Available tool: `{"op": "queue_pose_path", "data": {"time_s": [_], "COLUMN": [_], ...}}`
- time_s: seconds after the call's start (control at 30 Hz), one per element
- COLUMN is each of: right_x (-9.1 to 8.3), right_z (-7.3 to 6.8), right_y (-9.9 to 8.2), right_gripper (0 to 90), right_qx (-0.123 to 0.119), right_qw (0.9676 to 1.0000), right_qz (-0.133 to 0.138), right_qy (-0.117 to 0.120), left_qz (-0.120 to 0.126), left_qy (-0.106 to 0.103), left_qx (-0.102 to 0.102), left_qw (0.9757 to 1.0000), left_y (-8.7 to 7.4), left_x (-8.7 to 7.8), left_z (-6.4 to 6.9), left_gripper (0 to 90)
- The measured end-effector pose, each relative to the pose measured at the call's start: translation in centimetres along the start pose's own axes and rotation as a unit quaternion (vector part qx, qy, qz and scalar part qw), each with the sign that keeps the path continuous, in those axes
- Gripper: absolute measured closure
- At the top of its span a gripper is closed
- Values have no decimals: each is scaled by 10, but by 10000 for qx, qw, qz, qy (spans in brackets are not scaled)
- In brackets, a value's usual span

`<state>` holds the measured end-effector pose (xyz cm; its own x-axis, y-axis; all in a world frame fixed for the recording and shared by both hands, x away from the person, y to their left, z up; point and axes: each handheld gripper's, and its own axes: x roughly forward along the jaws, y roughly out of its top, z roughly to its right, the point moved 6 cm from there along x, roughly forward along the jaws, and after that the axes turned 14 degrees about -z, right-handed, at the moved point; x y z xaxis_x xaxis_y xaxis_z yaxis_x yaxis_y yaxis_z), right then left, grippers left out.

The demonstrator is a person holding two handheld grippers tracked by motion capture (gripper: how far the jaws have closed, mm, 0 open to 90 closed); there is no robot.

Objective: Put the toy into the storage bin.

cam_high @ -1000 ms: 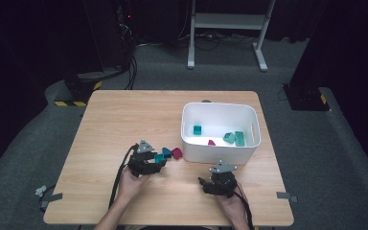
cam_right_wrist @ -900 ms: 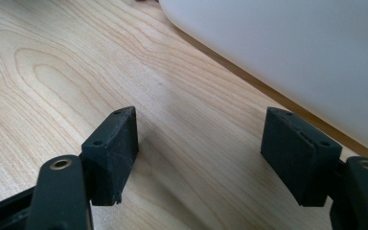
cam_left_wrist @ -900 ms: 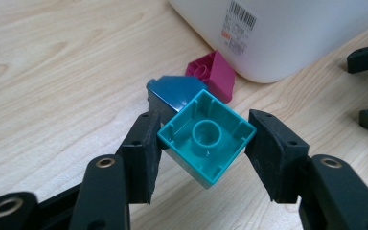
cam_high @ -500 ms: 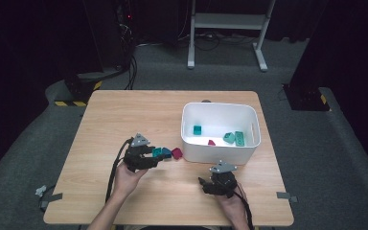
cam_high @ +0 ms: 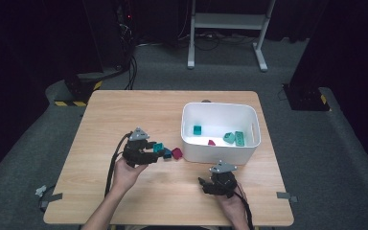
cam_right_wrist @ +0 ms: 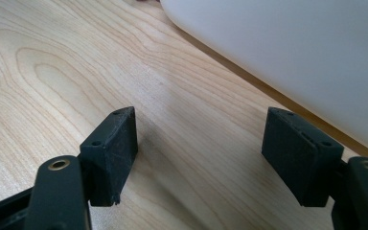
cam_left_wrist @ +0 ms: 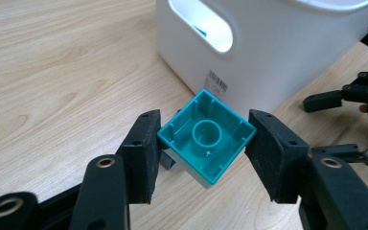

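Teal block (cam_left_wrist: 206, 143), hollow side to the camera, sits pinched between the left gripper's (cam_high: 149, 154) pads at centre frame, just left of the white bin (cam_high: 220, 152); the carry is likely in hand, next clearing the rim to drop it; right gripper (cam_high: 206, 184) rests low, jaws wide, empty.

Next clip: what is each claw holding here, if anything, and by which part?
The left claw is shut on a teal building block, pads on two opposite side walls, hollow underside facing the camera. The right claw is open over the table and holds nothing.
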<state>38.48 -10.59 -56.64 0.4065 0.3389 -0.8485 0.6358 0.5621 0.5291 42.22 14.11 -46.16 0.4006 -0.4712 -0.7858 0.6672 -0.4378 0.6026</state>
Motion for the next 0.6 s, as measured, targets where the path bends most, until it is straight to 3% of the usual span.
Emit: {"op": "queue_pose_path", "data": {"time_s": [0.27,0.6], "right_x": [0,0], "right_z": [0,0], "right_y": [0,0], "right_gripper": [282,282], "right_qx": [-1,-1], "right_qw": [10000,10000], "right_qz": [-2,-2], "right_qy": [-1,-1], "left_qz": [192,213], "left_qy": [-141,-275], "left_qx": [-13,170], "left_qw": [9997,9992], "left_y": [18,42], "left_x": [-17,-30], "left_z": [1,9], "left_gripper": [470,470]}}
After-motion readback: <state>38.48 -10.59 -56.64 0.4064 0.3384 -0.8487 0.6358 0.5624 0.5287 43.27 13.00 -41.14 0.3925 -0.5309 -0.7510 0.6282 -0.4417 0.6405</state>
